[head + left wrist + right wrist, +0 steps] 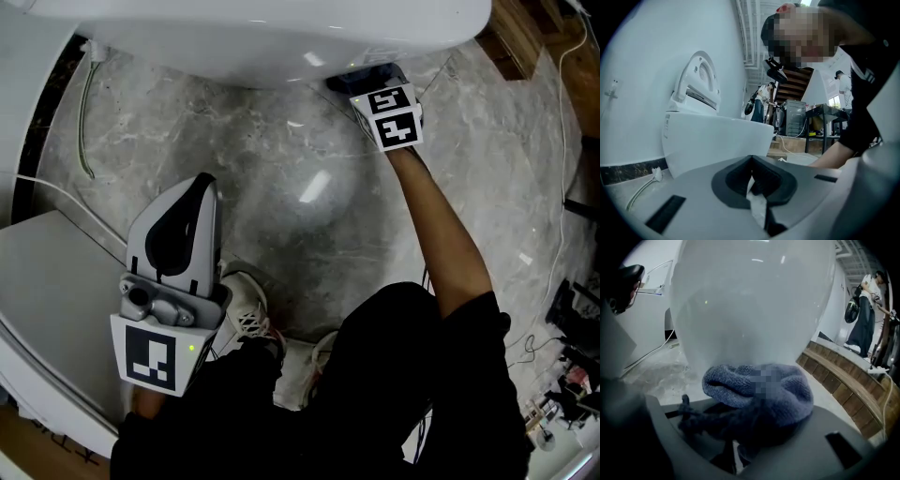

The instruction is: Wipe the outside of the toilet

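Note:
The white toilet [281, 37] fills the top of the head view; its bowl [750, 310] looms close in the right gripper view. My right gripper [364, 81] reaches under the bowl's outer side, shut on a blue knitted cloth [759, 390] that is pressed against the porcelain. The cloth bunches over the jaws and hides the fingertips. My left gripper [192, 192] is held back near my knee at lower left, shut with nothing in it, and points at the toilet [717, 140] from a distance.
Grey marble floor [281, 187] lies under the bowl. A white hose [86, 112] hangs by the wall at left, beside a white fixture [47, 291]. My shoes [246, 305] stand in the middle. A wooden step [520, 37] and cables [562, 94] lie at right.

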A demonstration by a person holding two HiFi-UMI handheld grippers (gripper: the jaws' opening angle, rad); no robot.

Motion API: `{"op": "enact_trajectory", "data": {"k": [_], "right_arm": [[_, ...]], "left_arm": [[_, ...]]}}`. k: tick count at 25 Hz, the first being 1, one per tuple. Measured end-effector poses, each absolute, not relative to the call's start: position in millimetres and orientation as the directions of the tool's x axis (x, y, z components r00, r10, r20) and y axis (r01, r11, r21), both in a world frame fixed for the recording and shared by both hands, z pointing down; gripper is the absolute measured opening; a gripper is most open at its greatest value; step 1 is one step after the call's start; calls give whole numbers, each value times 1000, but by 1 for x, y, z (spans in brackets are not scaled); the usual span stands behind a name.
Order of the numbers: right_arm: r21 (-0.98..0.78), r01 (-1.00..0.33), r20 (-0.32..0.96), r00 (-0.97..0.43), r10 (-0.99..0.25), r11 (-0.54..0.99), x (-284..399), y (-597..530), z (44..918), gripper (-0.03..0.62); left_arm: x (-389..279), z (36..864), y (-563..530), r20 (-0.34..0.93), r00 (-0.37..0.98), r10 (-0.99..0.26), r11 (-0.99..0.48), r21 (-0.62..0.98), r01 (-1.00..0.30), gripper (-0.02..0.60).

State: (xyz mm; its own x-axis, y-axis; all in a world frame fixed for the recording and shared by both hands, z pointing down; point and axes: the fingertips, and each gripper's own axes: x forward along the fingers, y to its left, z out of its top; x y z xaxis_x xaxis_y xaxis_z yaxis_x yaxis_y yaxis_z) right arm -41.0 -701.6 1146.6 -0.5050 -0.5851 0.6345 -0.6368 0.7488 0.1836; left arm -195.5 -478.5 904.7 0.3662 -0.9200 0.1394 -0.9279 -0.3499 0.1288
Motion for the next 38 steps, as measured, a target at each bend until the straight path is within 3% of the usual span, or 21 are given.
{"op": "enact_trajectory", "data": {"k": [17, 26, 34, 38], "right_arm": [[241, -522, 717, -472, -513, 818, -64, -687, 1196, 98], [259, -477, 727, -477, -495, 840, -53, -668, 1179, 98], [141, -537, 598, -623, -504, 832, -35, -631, 1088, 100], [119, -580, 517, -657, -550, 806, -11, -615, 1029, 100]], "left_arm": [[-202, 902, -468, 148, 360, -921, -347, 110, -932, 11], [-196, 897, -465, 123, 360, -925, -348, 110, -931, 11], [-194, 888, -464, 131, 333, -934, -324, 85, -942, 11], [-211, 857, -471, 72, 292, -954, -291, 26, -956, 11]]}}
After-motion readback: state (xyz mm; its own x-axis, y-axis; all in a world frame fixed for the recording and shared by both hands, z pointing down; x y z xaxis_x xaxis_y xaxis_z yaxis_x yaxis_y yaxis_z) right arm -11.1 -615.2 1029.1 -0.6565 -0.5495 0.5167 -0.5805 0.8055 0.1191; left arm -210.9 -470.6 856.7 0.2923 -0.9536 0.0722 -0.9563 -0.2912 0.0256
